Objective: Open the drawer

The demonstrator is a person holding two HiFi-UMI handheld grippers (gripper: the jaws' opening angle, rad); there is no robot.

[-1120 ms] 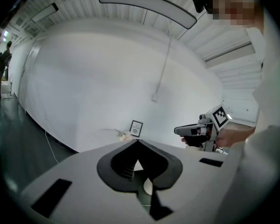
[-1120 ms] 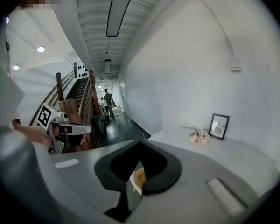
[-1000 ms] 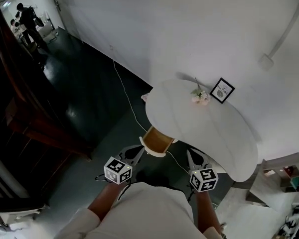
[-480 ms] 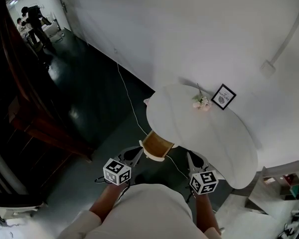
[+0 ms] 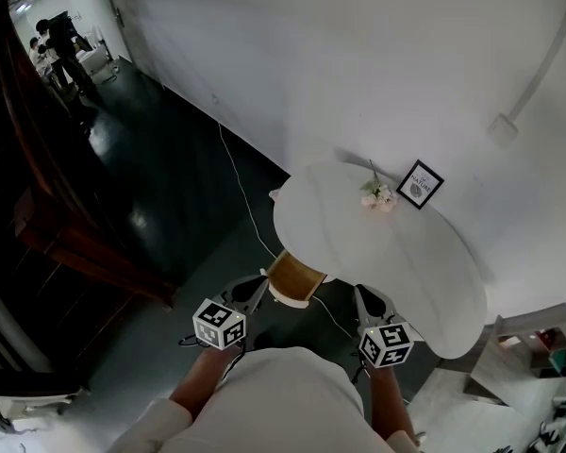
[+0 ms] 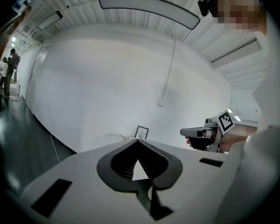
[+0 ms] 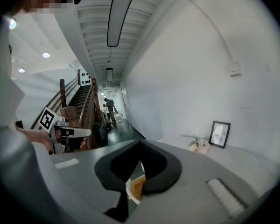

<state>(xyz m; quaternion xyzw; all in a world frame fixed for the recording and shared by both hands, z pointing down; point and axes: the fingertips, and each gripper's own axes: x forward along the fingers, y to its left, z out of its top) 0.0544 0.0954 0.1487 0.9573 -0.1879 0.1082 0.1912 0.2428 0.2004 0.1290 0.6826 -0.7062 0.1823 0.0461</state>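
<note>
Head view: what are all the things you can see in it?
table: one, white, oval, against the wall
drawer: one, wood inside, white front, pulled out under the table's near end
picture frame: one, black, on the table by the wall
flowers: one small bunch, pale, beside the frame
cable: one, white, on the dark floor
staircase: one, dark wood, left
people: at least two, far top left
left tool: one, grey, shut, by the drawer
right tool: one, grey, shut
</note>
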